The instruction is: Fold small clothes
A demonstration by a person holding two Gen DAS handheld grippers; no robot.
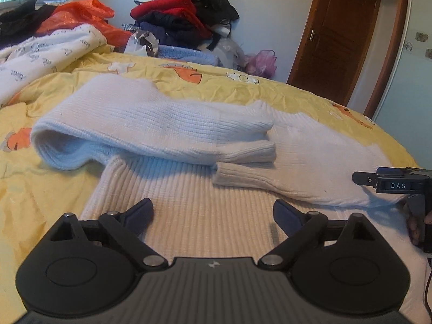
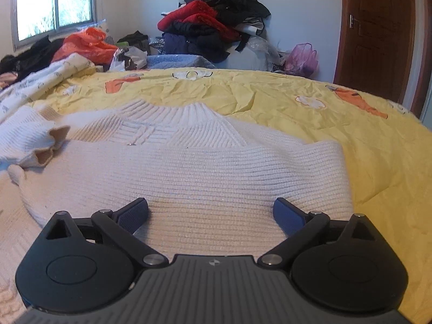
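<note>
A cream knit sweater (image 1: 189,140) lies spread on a yellow carrot-print bedspread (image 1: 40,189), both sleeves folded across its body, cuffs nearly meeting. The left gripper (image 1: 213,212) hovers just above the ribbed hem, its blue-padded fingers (image 1: 140,210) spread wide, grasping nothing. The right gripper (image 2: 210,210), its side lettered "DAS" in the left view, is likewise released above a folded sleeve. A heap of clothes (image 2: 213,19) rises behind.
</note>
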